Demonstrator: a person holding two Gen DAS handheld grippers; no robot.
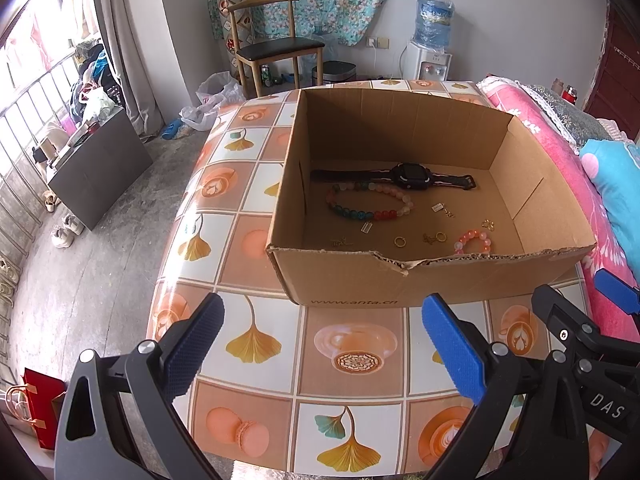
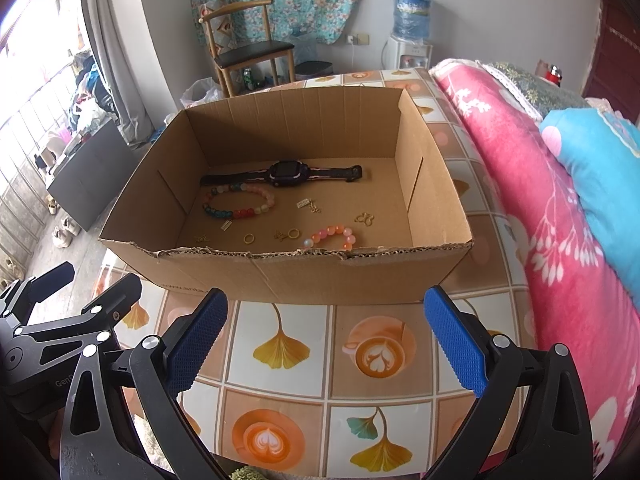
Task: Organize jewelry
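A cardboard box (image 1: 400,284) sits open on a table (image 1: 256,248) covered in a tiled cloth printed with ginkgo leaves and coffee cups. All the jewelry lies on the floor of the box. A black watch (image 1: 408,176) stretches flat along the back of the box floor, nearest the far wall. Just in front of the watch, toward the box's left wall, lies a bracelet of mixed coloured beads (image 1: 370,202). Nearer the box's front wall, toward its right side, is a smaller pink bead bracelet (image 1: 474,241), partly hidden by the torn front edge. Between the two bracelets, several small gold pieces are scattered: a gold ring (image 1: 400,241) near the front wall, a second ring with a charm (image 1: 436,237) beside it, and small tags and clasps too tiny to tell apart.

The left gripper (image 1: 322,344) hovers in front of the box, outside it and above the cloth, its blue pads spread wide with nothing between them. The right gripper (image 2: 326,340) is also in front of the box, beside the left one, its fingers likewise spread apart and holding nothing. Neither touches the box.

To the right of the box lies a pink flowered quilt (image 2: 520,184). Beyond the box, against the far wall, stand a wooden chair (image 1: 276,48) and a water dispenser (image 1: 430,44).
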